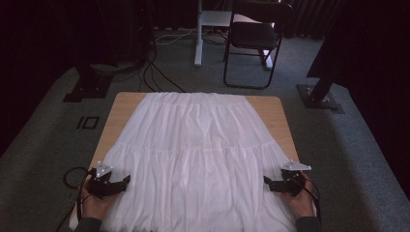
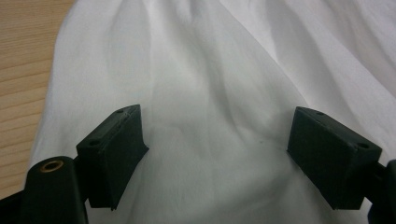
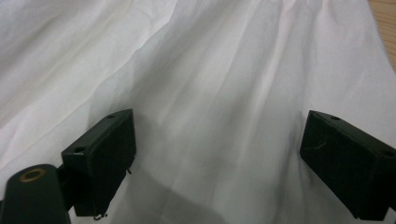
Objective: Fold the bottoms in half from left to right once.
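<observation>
The left tool [image 1: 126,180] sits at the lower left of the high view, its jaws apart with nothing between them, just above the wide hem edge of the white pleated fabric skirt [image 1: 196,159]. The right tool [image 1: 266,181], at the lower right, also has its jaws apart and empty over the opposite hem edge. The skirt lies spread flat across the light wooden surface [image 1: 120,108], narrowing toward the upper centre of the frame. A black folding chair [image 1: 256,36] stands beyond on grey carpet.
</observation>
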`<state>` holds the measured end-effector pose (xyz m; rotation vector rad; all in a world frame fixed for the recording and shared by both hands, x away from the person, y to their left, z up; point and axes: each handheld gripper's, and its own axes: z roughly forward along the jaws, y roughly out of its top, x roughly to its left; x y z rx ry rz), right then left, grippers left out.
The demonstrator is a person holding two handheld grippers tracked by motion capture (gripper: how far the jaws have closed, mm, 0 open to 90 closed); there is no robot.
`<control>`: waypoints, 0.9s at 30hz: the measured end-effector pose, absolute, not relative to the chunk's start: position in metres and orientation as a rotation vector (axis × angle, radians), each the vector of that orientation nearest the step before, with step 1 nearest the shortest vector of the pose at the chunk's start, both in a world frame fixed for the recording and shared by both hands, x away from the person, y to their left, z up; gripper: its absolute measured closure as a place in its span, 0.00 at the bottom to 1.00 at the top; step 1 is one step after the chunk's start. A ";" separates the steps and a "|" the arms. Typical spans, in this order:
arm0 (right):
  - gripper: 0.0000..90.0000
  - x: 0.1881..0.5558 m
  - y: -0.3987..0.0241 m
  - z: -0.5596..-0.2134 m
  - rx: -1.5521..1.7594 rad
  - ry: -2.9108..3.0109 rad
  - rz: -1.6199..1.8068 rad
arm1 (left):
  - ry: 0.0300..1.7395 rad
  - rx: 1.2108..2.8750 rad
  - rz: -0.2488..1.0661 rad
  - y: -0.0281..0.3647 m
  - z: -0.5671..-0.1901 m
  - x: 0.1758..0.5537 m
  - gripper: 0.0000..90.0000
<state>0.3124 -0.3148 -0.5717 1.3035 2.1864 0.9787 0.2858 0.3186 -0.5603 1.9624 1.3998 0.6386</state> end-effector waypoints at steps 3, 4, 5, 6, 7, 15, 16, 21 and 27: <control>0.11 0.313 -0.315 -0.572 1.303 2.186 0.979 | 1.402 1.962 0.640 0.319 -0.560 0.286 0.21; 0.11 0.313 -0.315 -0.572 1.303 2.186 0.979 | 1.405 1.958 0.641 0.318 -0.560 0.286 0.21; 0.11 0.313 -0.315 -0.572 1.303 2.186 0.979 | 1.405 1.958 0.641 0.318 -0.560 0.286 0.21; 0.12 0.313 -0.315 -0.572 1.305 2.181 0.980 | 1.409 1.956 0.642 0.318 -0.560 0.286 0.21; 0.12 0.313 -0.315 -0.572 1.305 2.181 0.980 | 1.409 1.956 0.642 0.318 -0.560 0.286 0.21; 0.12 0.313 -0.315 -0.572 1.305 2.181 0.980 | 1.416 1.928 0.650 0.331 -0.542 0.284 0.25; 0.12 0.313 -0.315 -0.572 1.306 2.181 0.980 | 1.432 1.918 0.671 0.334 -0.539 0.284 0.24; 0.13 0.312 -0.315 -0.572 1.310 2.178 0.980 | 1.545 1.873 0.696 0.357 -0.536 0.286 0.10; 0.13 0.312 -0.315 -0.572 1.310 2.178 0.980 | 1.620 1.879 0.613 0.370 -0.552 0.288 0.03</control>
